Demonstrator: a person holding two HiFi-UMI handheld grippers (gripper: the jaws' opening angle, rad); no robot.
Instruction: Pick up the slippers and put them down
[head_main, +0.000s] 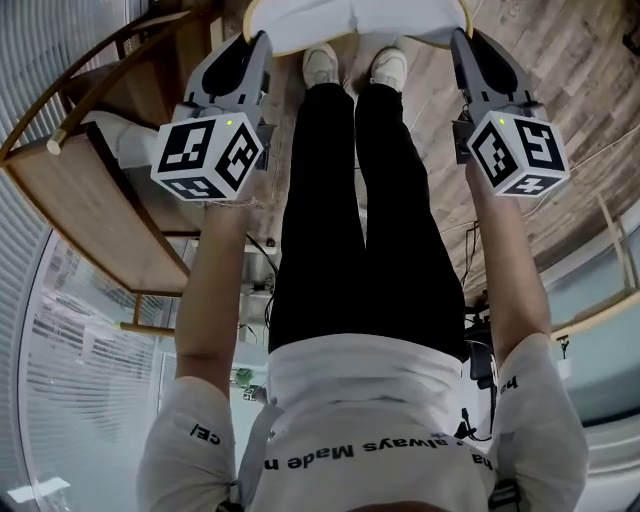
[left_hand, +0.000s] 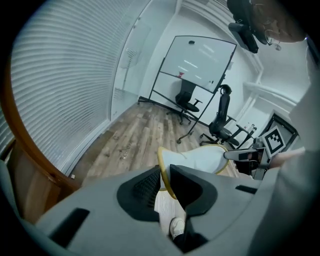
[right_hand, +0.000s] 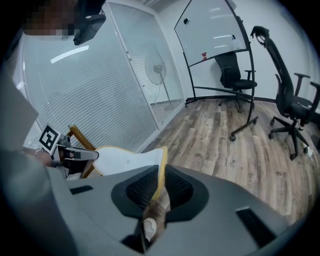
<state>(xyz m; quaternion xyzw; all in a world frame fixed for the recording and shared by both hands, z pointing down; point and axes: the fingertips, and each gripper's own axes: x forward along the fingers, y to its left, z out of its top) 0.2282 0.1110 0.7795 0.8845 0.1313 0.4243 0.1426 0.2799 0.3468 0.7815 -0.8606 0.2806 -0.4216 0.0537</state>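
1. Grip: my left gripper (left_hand: 165, 176) has its jaws drawn narrow onto the yellow-edged rim of the slippers (left_hand: 200, 159). My right gripper (right_hand: 159, 186) pinches the opposite rim the same way, so neither is empty.
2. Slippers: white, flat and trimmed in yellow, they span the gap between my two sets of fingers as one piece. I cannot tell whether the pair is stacked or joined. They hang in the air above and just ahead of my shoes (head_main: 320, 66), touching nothing but my jaws.
3. Handling, as I judge it: light, thin and soft, likely to sag or fold if one end is let go alone. The rim looks the firmest place to hold, and I am on it. A bite this shallow could slide off, so both ends should go down together and level.
4. Surface: under my shoes is wood-plank floor (head_main: 560, 70), flat and hard, a fair place to land them.
5. Left of my shoes stands a wooden frame (head_main: 90, 190) with a curved rail, near enough to mind.
6. Room: well beyond my shoes are black office chairs (left_hand: 187, 102) and a whiteboard (left_hand: 200, 62) on a stand. Slatted blinds (left_hand: 65, 75) line the wall to one side.
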